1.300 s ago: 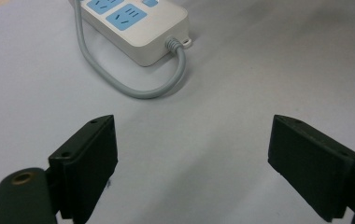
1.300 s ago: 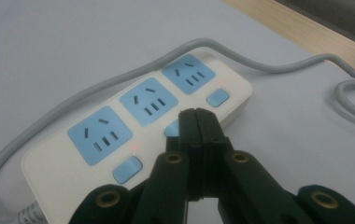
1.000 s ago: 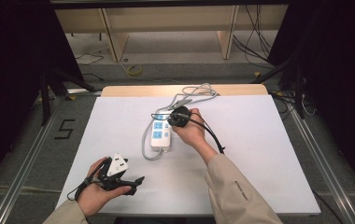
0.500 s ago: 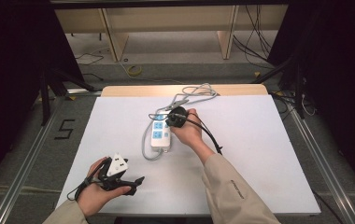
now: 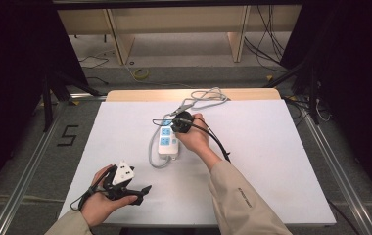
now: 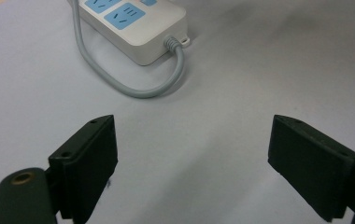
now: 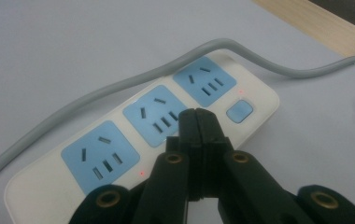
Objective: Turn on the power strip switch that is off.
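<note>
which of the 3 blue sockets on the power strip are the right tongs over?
The middle socket of the power strip. The shut right tongs overlap its edge, tips toward the blue switch button; the two end sockets sit clear on either side.

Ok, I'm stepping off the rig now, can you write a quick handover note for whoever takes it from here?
Right tool: jaws shut with nothing between them, tip over the middle socket of the power strip, just short of its blue switch.
Left tool: jaws open with nothing between them, resting near the table's front-left corner, pointed at the strip's cable end.
Strip lies mid-table, its grey cable looping along its left side; nothing is plugged in.
Done: right tool brought to the strip.
Left: probably pressing the switch; whether the tip touches the strip, I cannot tell.
</note>
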